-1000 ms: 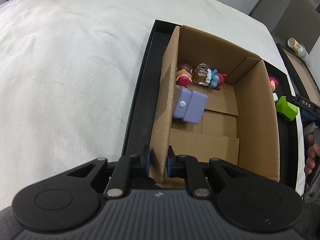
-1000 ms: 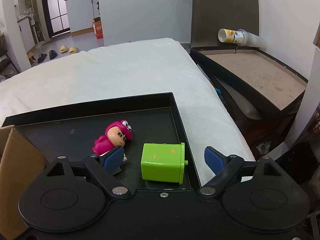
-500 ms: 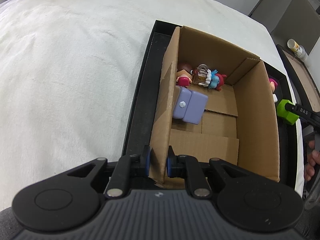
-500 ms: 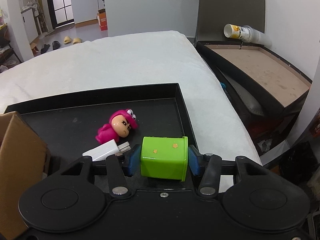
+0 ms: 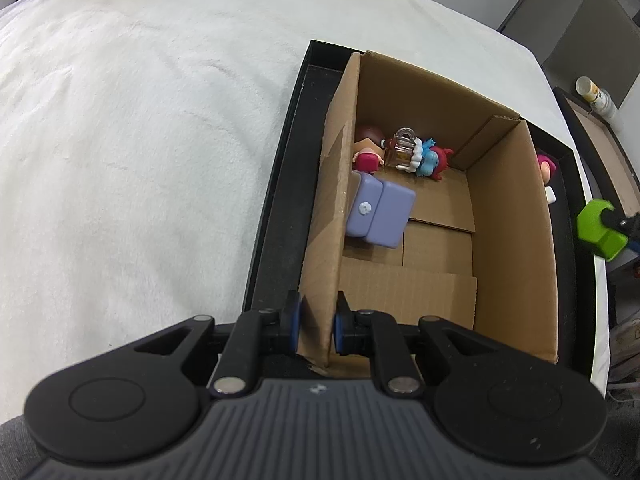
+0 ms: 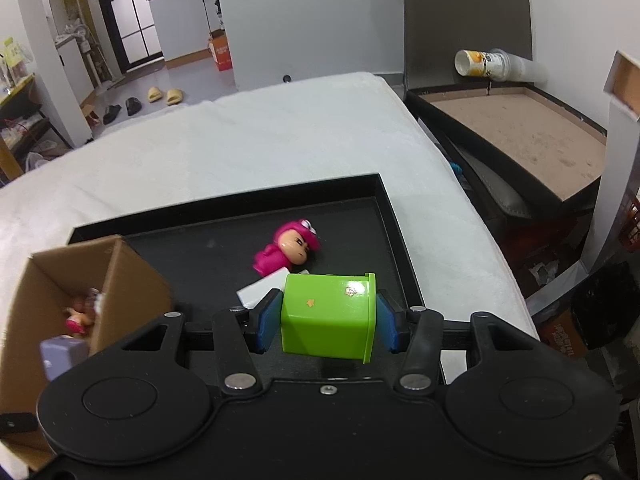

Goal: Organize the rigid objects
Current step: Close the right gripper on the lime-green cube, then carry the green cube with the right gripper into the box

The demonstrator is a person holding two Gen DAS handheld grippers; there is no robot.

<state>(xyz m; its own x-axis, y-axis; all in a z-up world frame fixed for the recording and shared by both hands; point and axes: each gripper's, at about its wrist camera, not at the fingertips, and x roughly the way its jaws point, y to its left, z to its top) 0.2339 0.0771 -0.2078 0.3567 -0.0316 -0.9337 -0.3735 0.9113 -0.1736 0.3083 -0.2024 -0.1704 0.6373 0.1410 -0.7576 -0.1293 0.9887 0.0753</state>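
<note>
Listing: right gripper (image 6: 328, 322) clamped on green box (image 6: 328, 316), raised above black tray (image 6: 384, 216) at lower centre; left gripper (image 5: 316, 322) pinching cardboard box (image 5: 516, 240) wall; risk: smooth box sides slipping loose, dropping beside pink figurine (image 6: 286, 250).

Left gripper (image 5: 316, 322), right gripper (image 6: 327, 321): black bodies, blue pads, silver screws

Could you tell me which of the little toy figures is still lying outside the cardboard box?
The pink hooded figure, on the black tray; the others lie inside the cardboard box.
</note>
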